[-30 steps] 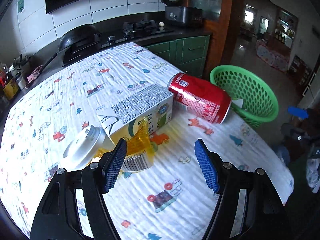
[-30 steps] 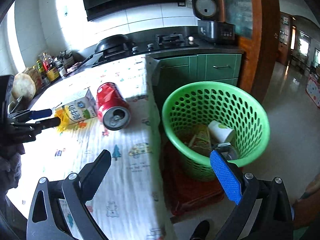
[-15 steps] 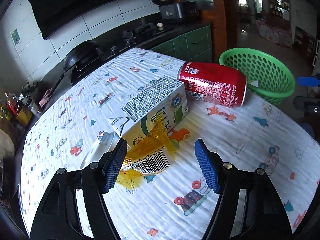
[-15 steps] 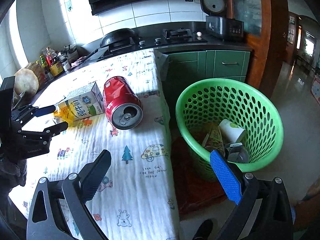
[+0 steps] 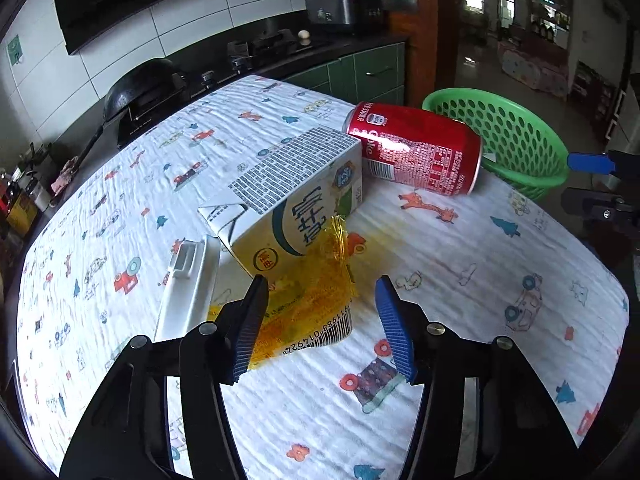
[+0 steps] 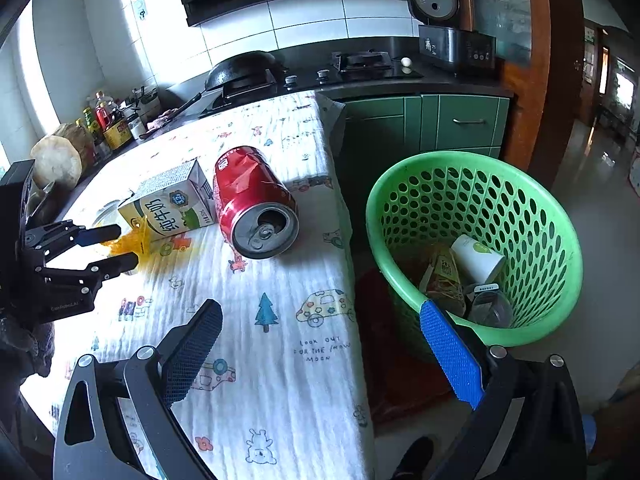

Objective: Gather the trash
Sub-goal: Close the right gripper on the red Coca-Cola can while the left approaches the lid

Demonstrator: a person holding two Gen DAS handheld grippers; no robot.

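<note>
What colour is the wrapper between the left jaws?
Translucent yellow wrapper with a barcode, clearest in the left wrist view.

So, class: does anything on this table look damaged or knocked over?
Yes. The red can lies on its side, dented near its base, its opened top facing the table edge. The milk carton also lies on its side beside it, against a crumpled yellow wrapper.
</note>
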